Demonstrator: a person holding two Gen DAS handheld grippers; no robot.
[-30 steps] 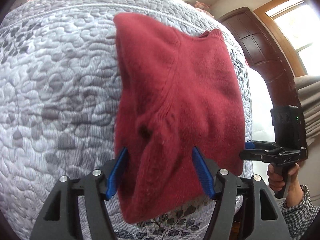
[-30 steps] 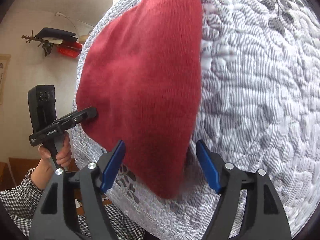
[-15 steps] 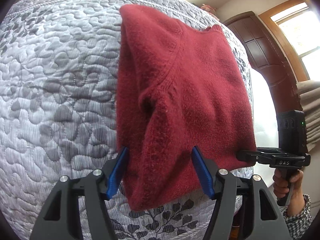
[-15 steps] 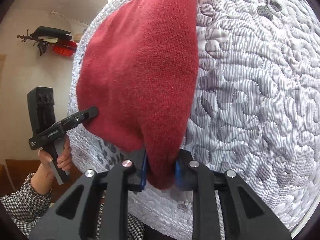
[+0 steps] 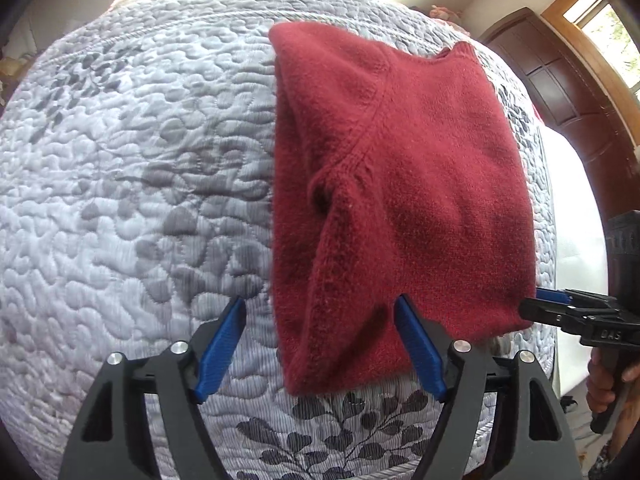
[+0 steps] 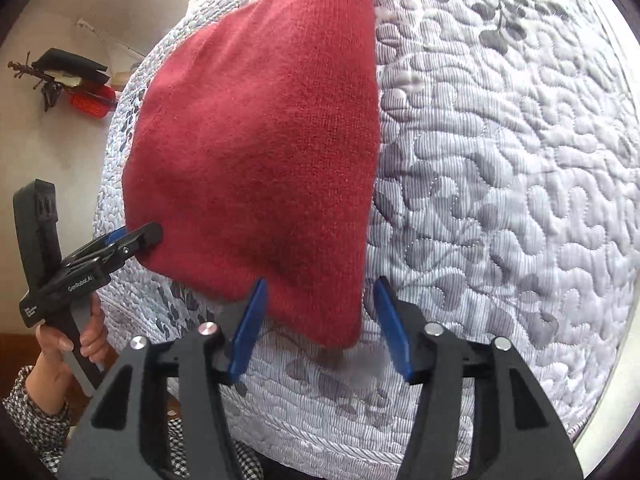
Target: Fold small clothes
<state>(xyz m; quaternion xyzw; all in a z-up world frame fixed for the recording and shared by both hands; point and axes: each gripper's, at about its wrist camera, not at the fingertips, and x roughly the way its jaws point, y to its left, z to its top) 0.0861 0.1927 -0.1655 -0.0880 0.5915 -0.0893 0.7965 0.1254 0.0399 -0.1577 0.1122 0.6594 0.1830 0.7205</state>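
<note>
Both your grippers, left (image 5: 320, 344) and right (image 6: 316, 324), sit wide apart, each straddling a near corner of the sweater (image 5: 400, 184) on the quilt (image 5: 140, 160).

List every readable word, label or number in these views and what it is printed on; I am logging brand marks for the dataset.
"GenRobot.AI": white print on the body of the left tool, seen from the right wrist view.
"DAS": small letters on the body of the right tool, seen from the left wrist view.
A smaller white label lower on the left tool's body is too small to read.
The red sweater and the quilt show no text.
</note>
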